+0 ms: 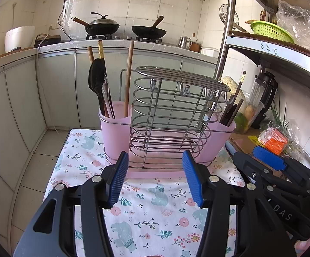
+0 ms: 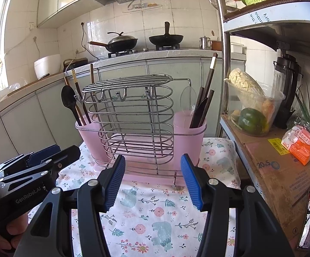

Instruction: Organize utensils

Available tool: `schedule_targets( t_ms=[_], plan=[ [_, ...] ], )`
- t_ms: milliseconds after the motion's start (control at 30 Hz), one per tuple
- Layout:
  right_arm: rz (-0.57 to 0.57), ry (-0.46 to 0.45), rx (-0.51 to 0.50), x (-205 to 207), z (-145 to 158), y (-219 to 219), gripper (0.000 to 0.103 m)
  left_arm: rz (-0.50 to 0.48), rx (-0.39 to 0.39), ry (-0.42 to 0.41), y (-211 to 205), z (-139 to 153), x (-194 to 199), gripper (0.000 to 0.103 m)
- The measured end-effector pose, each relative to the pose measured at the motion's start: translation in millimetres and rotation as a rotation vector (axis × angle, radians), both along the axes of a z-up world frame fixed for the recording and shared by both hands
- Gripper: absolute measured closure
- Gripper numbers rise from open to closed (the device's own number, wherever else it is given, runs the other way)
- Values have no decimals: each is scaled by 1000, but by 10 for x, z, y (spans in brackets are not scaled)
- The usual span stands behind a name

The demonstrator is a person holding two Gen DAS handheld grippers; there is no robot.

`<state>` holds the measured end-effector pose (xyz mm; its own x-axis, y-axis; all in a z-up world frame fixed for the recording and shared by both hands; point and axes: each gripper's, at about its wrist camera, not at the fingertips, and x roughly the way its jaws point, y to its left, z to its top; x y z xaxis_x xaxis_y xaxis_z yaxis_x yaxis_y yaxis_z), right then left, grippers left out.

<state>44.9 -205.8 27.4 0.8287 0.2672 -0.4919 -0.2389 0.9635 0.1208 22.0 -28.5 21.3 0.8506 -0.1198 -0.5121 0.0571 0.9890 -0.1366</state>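
A wire utensil rack point(image 1: 172, 115) point(image 2: 131, 122) stands on a floral cloth, with a pink cup at each end. The left pink cup point(image 1: 115, 132) point(image 2: 88, 137) holds a black spoon point(image 1: 96, 79) point(image 2: 68, 98) and several chopsticks. The right pink cup point(image 1: 223, 135) point(image 2: 189, 132) holds dark chopsticks point(image 1: 233, 107) point(image 2: 206, 98) and a clear spoon point(image 2: 186, 96). My left gripper point(image 1: 155, 180) is open just in front of the rack, with nothing between its fingers. My right gripper point(image 2: 152, 182) is also open and empty, near the rack's base. Each gripper shows at the edge of the other's view.
The floral cloth point(image 1: 155, 214) point(image 2: 155, 214) covers a small table. A shelf at the right holds a cardboard sheet point(image 2: 279, 171), a clear tub of vegetables point(image 2: 251, 111), an orange packet point(image 2: 300, 145) and a black blender point(image 2: 288, 90). Woks sit on the far stove point(image 1: 125, 36).
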Motion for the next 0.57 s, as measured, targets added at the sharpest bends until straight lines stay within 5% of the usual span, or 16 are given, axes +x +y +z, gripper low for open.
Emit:
schedule_targets(
  t_ms=[567],
  plan=[
    [2,32,-5,104,-114,-15,50,13,-5,52,30,-112,113,50]
  ],
)
